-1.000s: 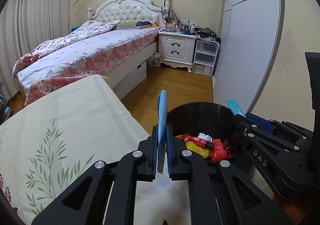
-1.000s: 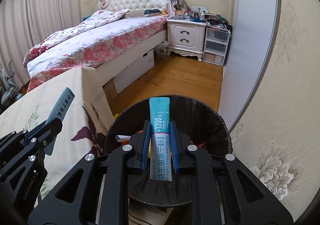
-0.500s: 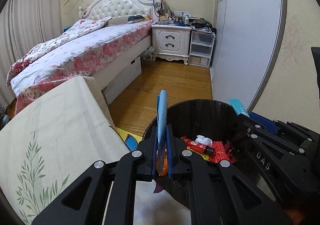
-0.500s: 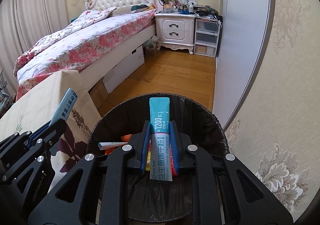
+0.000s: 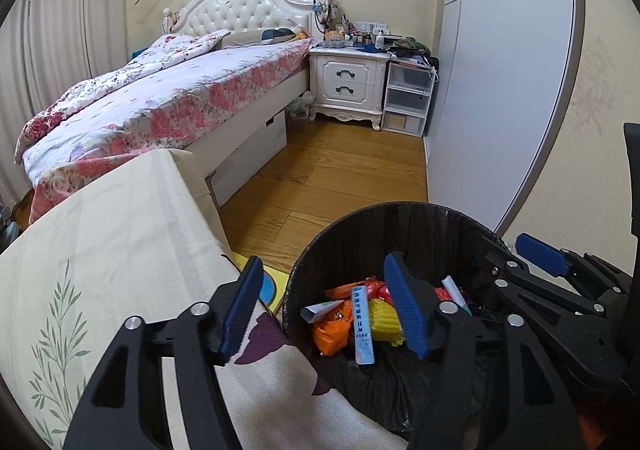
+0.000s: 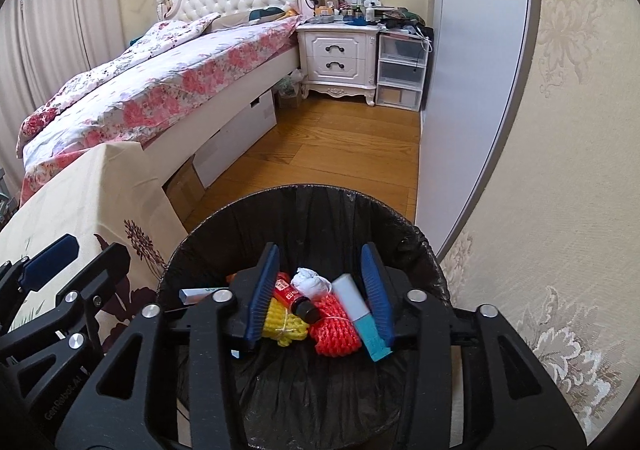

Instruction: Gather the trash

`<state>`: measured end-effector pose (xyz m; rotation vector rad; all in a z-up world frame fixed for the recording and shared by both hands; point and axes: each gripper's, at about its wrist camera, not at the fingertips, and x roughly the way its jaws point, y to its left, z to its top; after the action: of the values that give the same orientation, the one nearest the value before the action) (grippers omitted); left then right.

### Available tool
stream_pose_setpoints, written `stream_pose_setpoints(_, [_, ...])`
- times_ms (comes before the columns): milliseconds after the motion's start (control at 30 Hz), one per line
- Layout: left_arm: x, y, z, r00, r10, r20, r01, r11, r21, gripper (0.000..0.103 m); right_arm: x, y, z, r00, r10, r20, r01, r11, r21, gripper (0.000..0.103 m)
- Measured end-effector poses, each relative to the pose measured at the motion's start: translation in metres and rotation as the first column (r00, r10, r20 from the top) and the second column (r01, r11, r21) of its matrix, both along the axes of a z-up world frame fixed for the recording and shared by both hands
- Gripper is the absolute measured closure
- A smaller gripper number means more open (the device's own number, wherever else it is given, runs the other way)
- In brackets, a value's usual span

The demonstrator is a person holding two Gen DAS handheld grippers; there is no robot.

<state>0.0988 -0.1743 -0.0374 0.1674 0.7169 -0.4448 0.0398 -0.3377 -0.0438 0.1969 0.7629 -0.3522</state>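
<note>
A black-lined trash bin [image 5: 400,206] stands beside the table, just under both grippers. My left gripper [image 5: 322,260] hangs over its left rim with its jaws opening and nothing between them. A blue-and-white sachet [image 5: 362,330] lies below it on orange wrappers and a yellow rope coil [image 5: 384,320]. My right gripper [image 6: 320,250] is over the bin [image 6: 304,190], its jaws opening too. A teal-and-white sachet [image 6: 360,314], blurred, slips down along the right finger onto the red rope [image 6: 334,326]. A red bottle [image 6: 294,296] and a white wad [image 6: 312,282] lie there as well.
A cloth-covered table [image 5: 104,250] with a leaf print adjoins the bin on the left. Behind it are a floral bed [image 5: 160,102], a white nightstand [image 5: 348,82], plastic drawers [image 5: 408,98] and wooden floor [image 5: 340,170]. A wardrobe [image 5: 500,70] and papered wall stand on the right.
Both grippers were shut on upright sachets; both have since opened. The blue-and-white sachet has dropped into the bin and the teal one is falling from the right jaws.
</note>
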Motion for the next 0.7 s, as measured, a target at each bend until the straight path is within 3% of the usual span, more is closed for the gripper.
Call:
stream_pose_setpoints(233, [-0.004, 0.006, 0.004, 0.998, 0.039, 0.042, -0.040, 0.999, 0.028, 0.029, -0.005, 0.004, 0.006, 1.000, -0.006, 0.014, 0.006, 1.000, -0.025, 0.041])
stream_pose_setpoints(700, [-0.034, 0.044, 0.017, 0.993, 0.104, 0.060, -0.106, 0.994, 0.025, 0.023, -0.035, 0.031, 0.028, 0.998, 0.028, 0.047, -0.025, 0.997, -0.076, 0.026])
